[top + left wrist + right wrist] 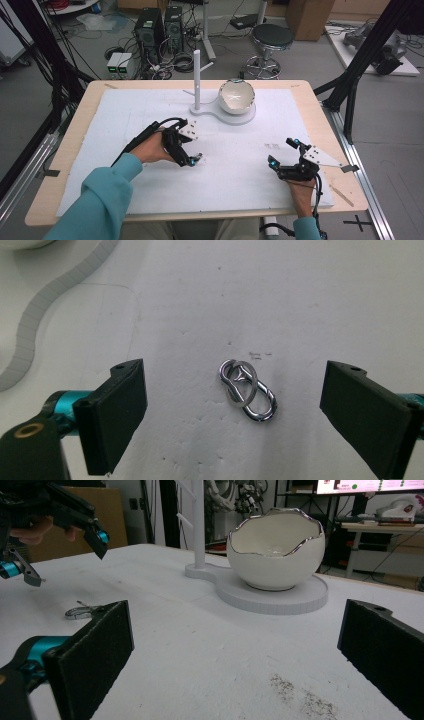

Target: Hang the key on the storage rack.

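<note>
A small silver clasp with a ring on it (247, 390) lies flat on the white mat (125, 115). My left gripper (235, 367) hangs over it pointing down, open, with the clasp between the two black jaws and clear of both pads. In the high view the left gripper (194, 160) is at the mat's middle left with the clasp (200, 157) at its tips. My right gripper (281, 151) rests low at the front right, open with nothing between its jaws (239, 609). From there the clasp (80, 612) lies at the left under the left gripper (65, 562).
A white eggshell-shaped bowl with a silver rim (236, 96) sits on a flat white stand base (220, 116) at the back middle, beside an upright white post with pegs (197, 75). A faint dark smudge (300, 695) marks the mat before the right gripper.
</note>
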The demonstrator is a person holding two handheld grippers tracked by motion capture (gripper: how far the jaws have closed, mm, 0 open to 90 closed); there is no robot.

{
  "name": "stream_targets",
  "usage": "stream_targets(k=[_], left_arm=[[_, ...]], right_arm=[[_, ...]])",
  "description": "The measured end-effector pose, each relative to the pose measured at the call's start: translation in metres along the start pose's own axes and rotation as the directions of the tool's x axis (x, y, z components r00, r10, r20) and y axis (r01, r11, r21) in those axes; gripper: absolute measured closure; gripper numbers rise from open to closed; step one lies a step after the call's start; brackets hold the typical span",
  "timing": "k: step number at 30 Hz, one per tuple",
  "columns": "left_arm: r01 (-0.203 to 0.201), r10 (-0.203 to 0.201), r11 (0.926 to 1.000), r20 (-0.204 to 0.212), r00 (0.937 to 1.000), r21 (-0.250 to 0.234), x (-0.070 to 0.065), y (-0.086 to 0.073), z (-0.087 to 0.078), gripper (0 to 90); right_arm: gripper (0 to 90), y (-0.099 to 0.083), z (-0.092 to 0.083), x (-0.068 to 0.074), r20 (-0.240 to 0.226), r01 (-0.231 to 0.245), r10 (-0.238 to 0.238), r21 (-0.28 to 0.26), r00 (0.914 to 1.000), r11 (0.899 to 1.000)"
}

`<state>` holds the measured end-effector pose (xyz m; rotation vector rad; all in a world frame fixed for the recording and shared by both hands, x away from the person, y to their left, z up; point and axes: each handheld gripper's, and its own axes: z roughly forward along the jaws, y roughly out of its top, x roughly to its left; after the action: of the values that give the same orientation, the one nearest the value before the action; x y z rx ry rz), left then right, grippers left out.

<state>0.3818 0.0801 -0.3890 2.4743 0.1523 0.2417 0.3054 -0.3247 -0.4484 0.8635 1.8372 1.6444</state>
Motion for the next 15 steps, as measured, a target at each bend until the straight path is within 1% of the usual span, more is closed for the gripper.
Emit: stream_targets(k=[4,10,14,15], left_arm=[[-0.001,0.001,0.9998,0.019,0.9998,0.021,0.000,0.001,0.006,13.9],[0.001,-0.003,0.9989,0.043,0.9991,0.048,-0.001,0.004,0.013,19.0],[-0.010,0.007,0.9975,0.048,0.9988,0.071,-0.002,0.004,0.017,22.8],[-0.005,0.001,0.9971,0.050,0.9987,0.075,-0.002,0.003,0.019,23.5]], right_arm=[[0.6,0.000,0.000,0.000,0.000,-0.002,0.002,0.001,1.0000,1.000],[0.6,0.000,0.000,0.000,-0.002,-0.002,0.002,0.000,1.0000,1.000],[0.6,0.000,0.000,-0.001,0.000,0.005,-0.005,-0.005,1.0000,1.000],[0.5,0.000,0.000,-0.001,0.001,0.006,-0.006,-0.006,1.0000,1.000]])
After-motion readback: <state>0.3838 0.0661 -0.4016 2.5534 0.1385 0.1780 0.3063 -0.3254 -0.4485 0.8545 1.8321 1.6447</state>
